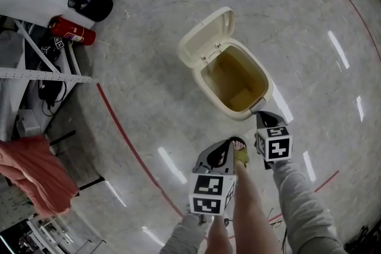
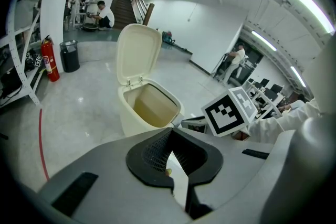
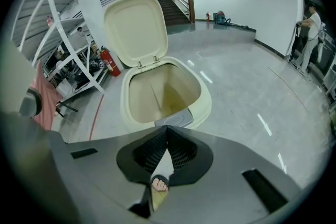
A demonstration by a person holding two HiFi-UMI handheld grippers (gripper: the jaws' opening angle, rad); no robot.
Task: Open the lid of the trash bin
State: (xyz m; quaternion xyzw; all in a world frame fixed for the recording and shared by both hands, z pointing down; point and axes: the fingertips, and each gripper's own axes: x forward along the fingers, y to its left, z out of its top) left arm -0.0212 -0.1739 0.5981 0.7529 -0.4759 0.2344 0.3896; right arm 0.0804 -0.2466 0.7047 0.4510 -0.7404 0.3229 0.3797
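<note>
a red extinguisher (image 1: 71,31) stands at the far left of the floor (image 1: 149,104). the left claw (image 1: 226,149) is closed on nothing, over the person's foot (image 1: 240,153). the cream bin (image 1: 209,95) stands ahead, its lid (image 1: 205,35) tipped up, open. the right claw (image 1: 266,117), also closed and empty, is just beside the bin's near rim.

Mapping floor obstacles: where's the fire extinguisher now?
Head view, upper left: the fire extinguisher stands beside the black wastebasket at the foot of the white rack, well left of the open trash bin.
</note>
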